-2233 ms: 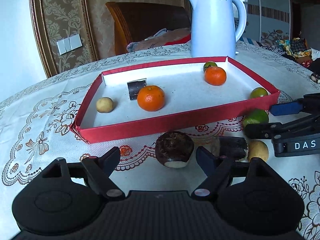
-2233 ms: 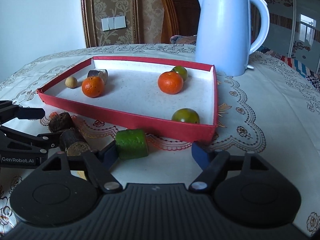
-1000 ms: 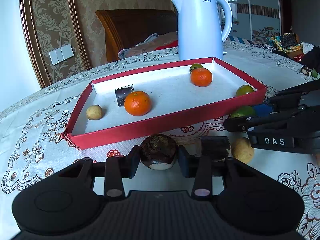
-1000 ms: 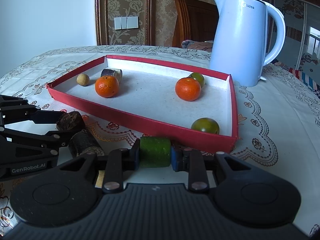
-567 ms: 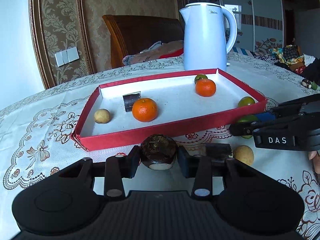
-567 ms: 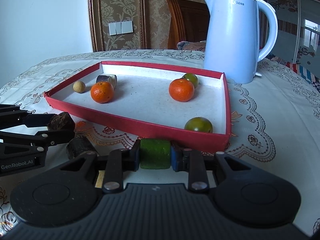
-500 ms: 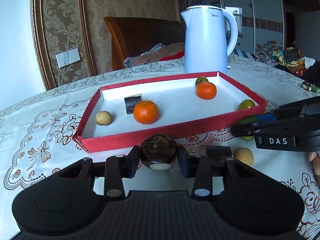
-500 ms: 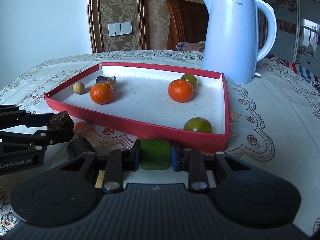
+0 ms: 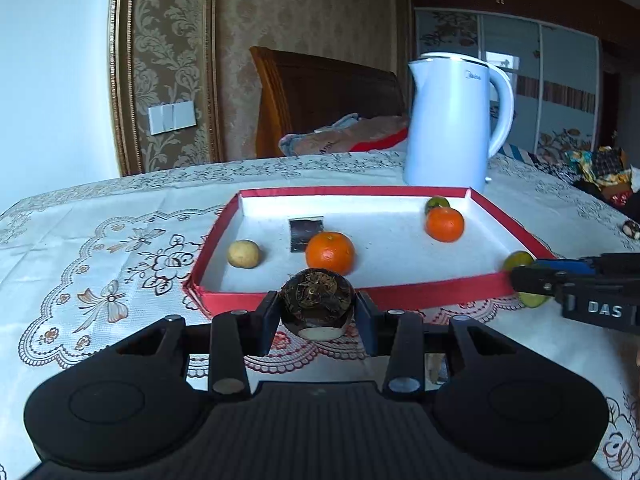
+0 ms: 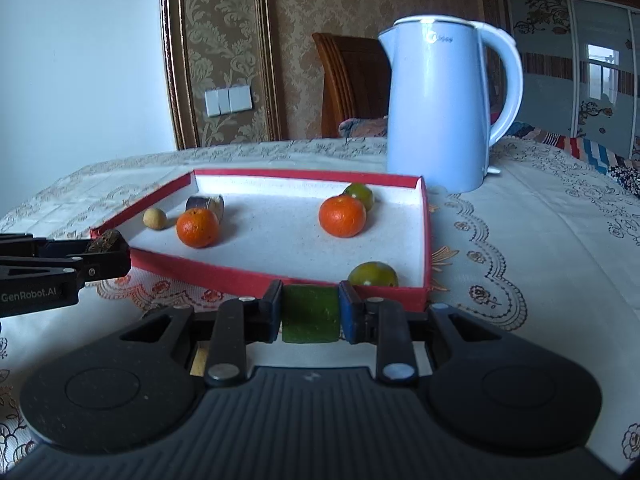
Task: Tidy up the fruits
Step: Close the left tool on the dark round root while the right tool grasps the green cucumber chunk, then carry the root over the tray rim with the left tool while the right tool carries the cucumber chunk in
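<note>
tray (image 10: 224, 276) holds oranges (image 10: 198, 227); left fingers (image 9: 272, 316) grasp brown fruit (image 9: 317, 304), right fingers (image 10: 348, 312) green chunk (image 10: 311, 314).

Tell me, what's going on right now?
Left gripper shut on dark brown fruit. Right gripper shut on green piece. Both short of red tray. Nothing in the way.

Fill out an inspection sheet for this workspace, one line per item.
Surface: table under a white embroidered tablecloth.
Job's things: red tray holds two oranges, two green fruits, a small tan fruit and a dark cylinder piece.
Clutter: white kettle behind the tray.
Grippers: left gripper shut on a dark brown fruit; right gripper shut on a green piece.
Cables: nothing seen.
Surroundings: wooden chair, wall switches, patterned wallpaper.
</note>
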`<action>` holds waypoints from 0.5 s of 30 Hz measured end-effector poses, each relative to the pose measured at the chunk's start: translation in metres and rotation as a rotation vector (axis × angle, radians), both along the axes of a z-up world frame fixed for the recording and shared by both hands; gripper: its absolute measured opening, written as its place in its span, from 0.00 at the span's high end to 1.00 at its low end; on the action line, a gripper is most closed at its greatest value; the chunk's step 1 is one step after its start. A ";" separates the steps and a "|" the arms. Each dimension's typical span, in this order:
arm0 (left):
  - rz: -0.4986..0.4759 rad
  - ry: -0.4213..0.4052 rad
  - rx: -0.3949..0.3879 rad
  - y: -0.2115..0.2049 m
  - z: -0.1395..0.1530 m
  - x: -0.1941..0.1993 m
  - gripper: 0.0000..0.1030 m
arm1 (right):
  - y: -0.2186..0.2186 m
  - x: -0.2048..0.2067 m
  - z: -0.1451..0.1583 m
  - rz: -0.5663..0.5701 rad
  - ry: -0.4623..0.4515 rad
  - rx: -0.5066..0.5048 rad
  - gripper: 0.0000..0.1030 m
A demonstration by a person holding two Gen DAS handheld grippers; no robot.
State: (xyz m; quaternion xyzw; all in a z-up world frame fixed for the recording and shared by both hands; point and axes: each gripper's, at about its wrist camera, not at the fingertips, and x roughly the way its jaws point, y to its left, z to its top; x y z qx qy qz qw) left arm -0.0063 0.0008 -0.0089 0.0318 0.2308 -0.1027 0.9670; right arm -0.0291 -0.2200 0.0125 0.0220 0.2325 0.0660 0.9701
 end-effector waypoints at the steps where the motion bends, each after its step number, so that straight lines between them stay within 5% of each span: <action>1: 0.014 0.000 -0.008 0.002 0.001 0.001 0.61 | -0.001 -0.003 0.002 -0.009 -0.019 0.004 0.74; 10: 0.099 0.027 -0.088 0.019 0.003 0.011 0.61 | -0.004 -0.011 0.006 -0.040 -0.079 0.008 0.74; 15: 0.120 0.033 -0.064 0.017 0.002 0.021 0.61 | 0.002 -0.006 0.007 -0.038 -0.067 -0.033 0.74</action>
